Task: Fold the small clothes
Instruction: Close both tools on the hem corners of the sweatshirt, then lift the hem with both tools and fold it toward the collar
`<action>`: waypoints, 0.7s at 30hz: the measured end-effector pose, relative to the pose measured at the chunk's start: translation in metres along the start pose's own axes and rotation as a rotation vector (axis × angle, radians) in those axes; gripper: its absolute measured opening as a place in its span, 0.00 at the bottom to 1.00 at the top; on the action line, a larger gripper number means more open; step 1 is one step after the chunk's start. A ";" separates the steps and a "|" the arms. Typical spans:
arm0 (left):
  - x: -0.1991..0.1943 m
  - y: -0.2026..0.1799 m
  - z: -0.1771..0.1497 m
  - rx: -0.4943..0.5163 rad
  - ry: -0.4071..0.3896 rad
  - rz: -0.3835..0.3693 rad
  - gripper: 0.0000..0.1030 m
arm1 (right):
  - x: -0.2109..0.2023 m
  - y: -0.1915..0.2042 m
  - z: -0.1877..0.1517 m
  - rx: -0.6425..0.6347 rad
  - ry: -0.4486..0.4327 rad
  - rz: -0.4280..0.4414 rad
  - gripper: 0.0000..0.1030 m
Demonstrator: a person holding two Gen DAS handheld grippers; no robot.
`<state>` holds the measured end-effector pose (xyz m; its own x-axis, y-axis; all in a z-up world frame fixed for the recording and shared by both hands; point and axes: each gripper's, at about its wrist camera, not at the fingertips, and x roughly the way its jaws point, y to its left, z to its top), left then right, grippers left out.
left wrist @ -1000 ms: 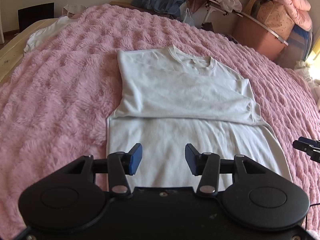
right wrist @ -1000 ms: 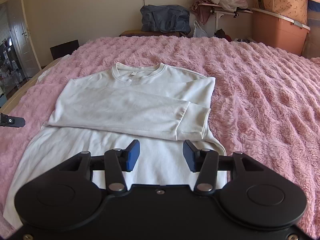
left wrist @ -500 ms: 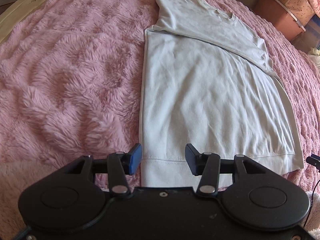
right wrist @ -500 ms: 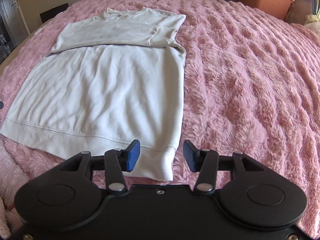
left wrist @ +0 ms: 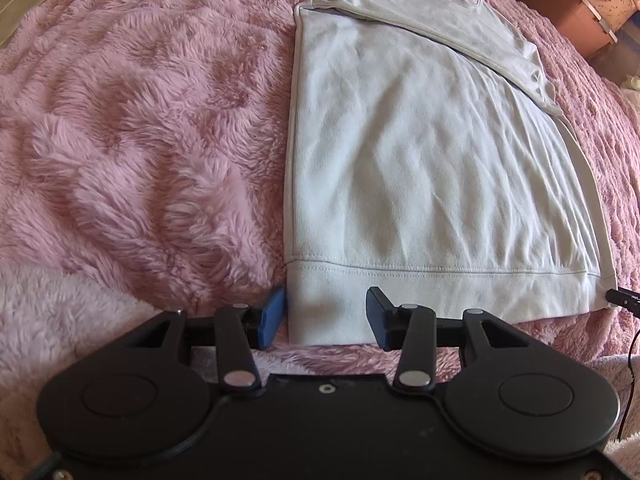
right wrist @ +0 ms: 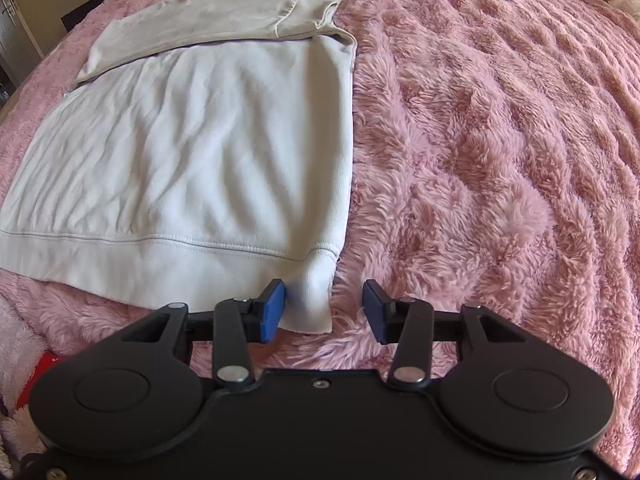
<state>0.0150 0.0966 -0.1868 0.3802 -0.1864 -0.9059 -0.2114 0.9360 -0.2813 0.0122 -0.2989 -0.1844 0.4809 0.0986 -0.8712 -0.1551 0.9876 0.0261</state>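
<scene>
A: Sweatshirt (left wrist: 420,168), white, lies flat on the pink blanket (left wrist: 140,120), sleeves folded across; its long axis runs away from both tongs.

B: And the grippers?

A: Left gripper (left wrist: 326,316) straddles one hem corner, right gripper (right wrist: 325,314) the other; jaws closing, not yet pinching. No readable labels.
</scene>
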 end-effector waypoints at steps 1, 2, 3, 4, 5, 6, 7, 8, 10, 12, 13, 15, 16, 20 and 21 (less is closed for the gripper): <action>0.002 0.000 0.000 0.002 0.006 0.014 0.44 | 0.000 0.000 0.000 0.000 0.004 0.004 0.44; 0.005 0.000 0.001 0.000 0.015 0.021 0.44 | 0.000 0.000 0.000 0.001 0.007 0.007 0.44; 0.008 0.000 0.002 -0.005 0.026 0.023 0.44 | 0.001 0.000 0.000 0.003 0.011 0.009 0.44; 0.013 0.001 0.004 -0.016 0.038 0.014 0.43 | 0.003 -0.001 0.000 0.007 0.016 0.013 0.44; 0.016 0.002 0.005 -0.028 0.048 -0.002 0.41 | 0.005 -0.001 0.000 0.010 0.020 0.015 0.44; 0.017 0.002 0.006 -0.035 0.052 -0.014 0.40 | 0.005 -0.001 -0.001 0.015 0.025 0.019 0.44; 0.019 0.002 0.006 -0.041 0.053 -0.026 0.38 | 0.006 -0.002 0.000 0.023 0.031 0.022 0.44; 0.018 0.002 0.006 -0.039 0.051 -0.041 0.34 | 0.007 -0.002 0.000 0.027 0.035 0.024 0.44; 0.017 0.003 0.006 -0.036 0.052 -0.063 0.10 | 0.008 -0.004 -0.001 0.034 0.042 0.030 0.42; 0.015 0.004 0.006 -0.036 0.047 -0.078 0.06 | 0.009 -0.004 -0.001 0.034 0.046 0.035 0.42; 0.014 0.005 0.006 -0.036 0.046 -0.083 0.05 | 0.009 -0.004 -0.001 0.039 0.050 0.037 0.42; 0.012 0.006 0.005 -0.040 0.045 -0.091 0.04 | 0.011 -0.004 -0.001 0.039 0.056 0.041 0.41; 0.010 0.006 0.005 -0.038 0.043 -0.094 0.04 | 0.011 -0.004 0.000 0.037 0.060 0.044 0.36; 0.007 0.008 0.003 -0.029 0.047 -0.099 0.04 | 0.012 -0.002 -0.001 0.029 0.076 0.064 0.24; 0.009 0.009 0.004 -0.031 0.052 -0.099 0.04 | 0.012 -0.002 -0.001 0.018 0.077 0.065 0.22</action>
<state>0.0198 0.1042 -0.1965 0.3535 -0.2935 -0.8882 -0.2036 0.9026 -0.3793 0.0172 -0.2995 -0.1955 0.4021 0.1537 -0.9026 -0.1679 0.9815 0.0923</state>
